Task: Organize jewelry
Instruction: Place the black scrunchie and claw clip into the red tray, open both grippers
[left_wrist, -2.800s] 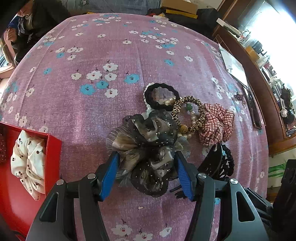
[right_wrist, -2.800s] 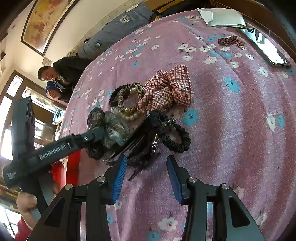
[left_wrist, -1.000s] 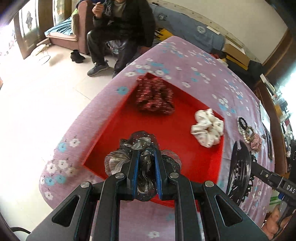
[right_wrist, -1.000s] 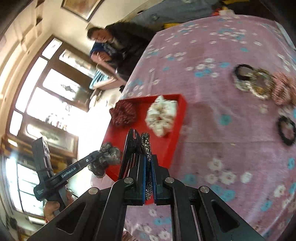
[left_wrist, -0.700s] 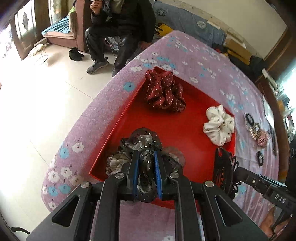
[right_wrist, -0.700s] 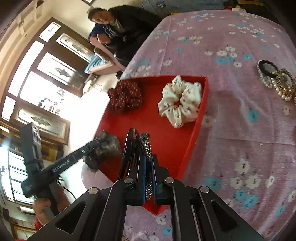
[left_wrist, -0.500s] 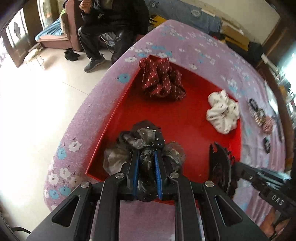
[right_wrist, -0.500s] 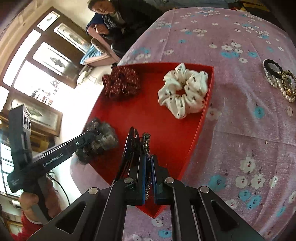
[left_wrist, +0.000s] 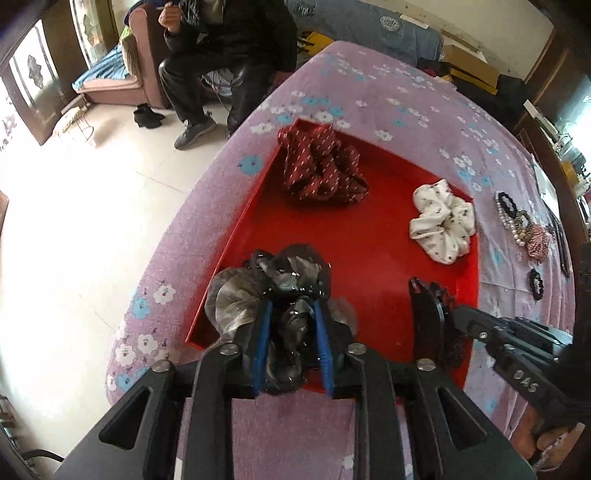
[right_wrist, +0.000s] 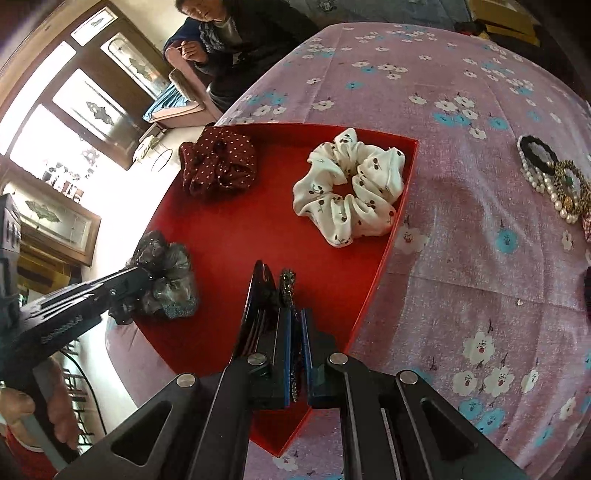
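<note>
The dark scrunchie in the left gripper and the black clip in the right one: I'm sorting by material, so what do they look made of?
The dark scrunchie looks like sheer, glossy organza-type fabric: translucent grey-black ruffles with shiny specks. The black clip seems hard, glossy plastic with comb-like teeth, trimmed with a glittery strip, possibly rhinestones; too small to confirm.

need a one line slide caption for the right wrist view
Right gripper carries a black hair clip over the red tray, beside white and maroon scrunchies.
</note>
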